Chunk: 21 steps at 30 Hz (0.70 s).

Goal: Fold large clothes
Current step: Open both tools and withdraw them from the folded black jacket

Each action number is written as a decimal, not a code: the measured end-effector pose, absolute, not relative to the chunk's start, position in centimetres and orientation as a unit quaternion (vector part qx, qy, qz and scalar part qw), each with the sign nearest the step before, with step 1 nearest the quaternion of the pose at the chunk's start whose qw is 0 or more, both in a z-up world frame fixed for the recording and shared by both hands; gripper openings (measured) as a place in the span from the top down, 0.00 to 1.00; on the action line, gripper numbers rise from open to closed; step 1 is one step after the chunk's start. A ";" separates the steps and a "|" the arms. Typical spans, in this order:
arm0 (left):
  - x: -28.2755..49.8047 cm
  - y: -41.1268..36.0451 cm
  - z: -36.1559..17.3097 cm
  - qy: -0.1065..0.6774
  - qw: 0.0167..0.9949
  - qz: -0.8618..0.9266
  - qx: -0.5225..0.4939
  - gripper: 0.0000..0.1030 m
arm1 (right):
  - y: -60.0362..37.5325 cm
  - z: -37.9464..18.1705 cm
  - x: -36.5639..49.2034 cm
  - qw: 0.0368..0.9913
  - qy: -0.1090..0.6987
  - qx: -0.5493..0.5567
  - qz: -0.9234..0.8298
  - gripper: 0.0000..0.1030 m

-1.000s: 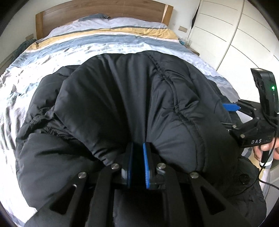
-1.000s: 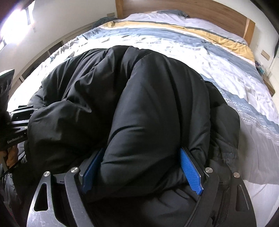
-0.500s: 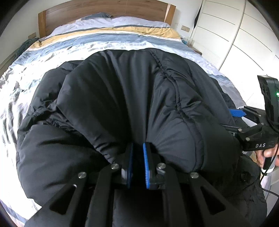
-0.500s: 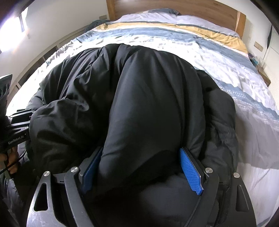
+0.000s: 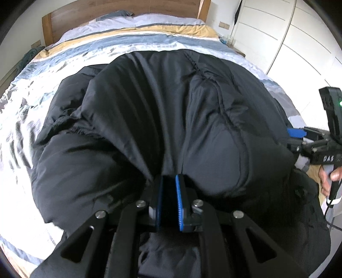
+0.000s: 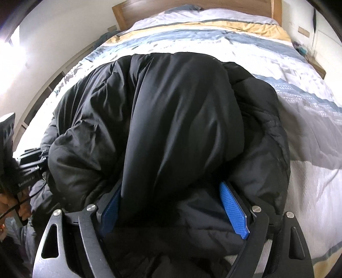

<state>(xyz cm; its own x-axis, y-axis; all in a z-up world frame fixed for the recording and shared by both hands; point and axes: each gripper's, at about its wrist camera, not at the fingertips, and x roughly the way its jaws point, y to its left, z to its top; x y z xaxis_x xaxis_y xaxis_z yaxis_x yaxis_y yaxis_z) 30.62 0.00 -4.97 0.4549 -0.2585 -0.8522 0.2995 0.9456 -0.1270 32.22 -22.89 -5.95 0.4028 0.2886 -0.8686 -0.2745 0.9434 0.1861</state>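
left gripper (image 5: 170, 188) clamped on black puffer jacket (image 5: 160, 119); right gripper (image 6: 171, 203) grips a thick jacket fold, above striped duvet (image 6: 213, 40).

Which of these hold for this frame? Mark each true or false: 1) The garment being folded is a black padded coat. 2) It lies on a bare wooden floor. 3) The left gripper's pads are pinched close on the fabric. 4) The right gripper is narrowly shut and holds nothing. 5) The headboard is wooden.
1) True: the black padded coat is puffy and quilted.
2) False: it lies on a bed with a striped duvet.
3) True: the left gripper has its blue pads close together on a fold of coat.
4) False: the right gripper stands wide, with a thick bundle of coat filling it.
5) True: the headboard is brown wood.
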 end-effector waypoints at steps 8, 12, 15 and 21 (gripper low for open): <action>28.4 1.7 -2.2 0.513 0.845 -0.147 0.033 0.88 | -22.7 -2.3 29.6 0.847 0.511 0.017 0.146 0.18; 26.9 2.3 -0.4 0.523 0.842 -0.125 0.044 0.77 | -22.5 -0.6 27.3 0.846 0.515 0.016 0.138 0.17; 25.2 2.7 1.1 0.519 0.846 -0.113 0.049 0.37 | -22.9 0.5 25.3 0.843 0.521 0.022 0.130 0.16; 22.4 4.1 4.2 0.517 0.848 -0.101 0.058 0.37 | -24.0 2.0 20.8 0.836 0.537 0.030 0.108 0.07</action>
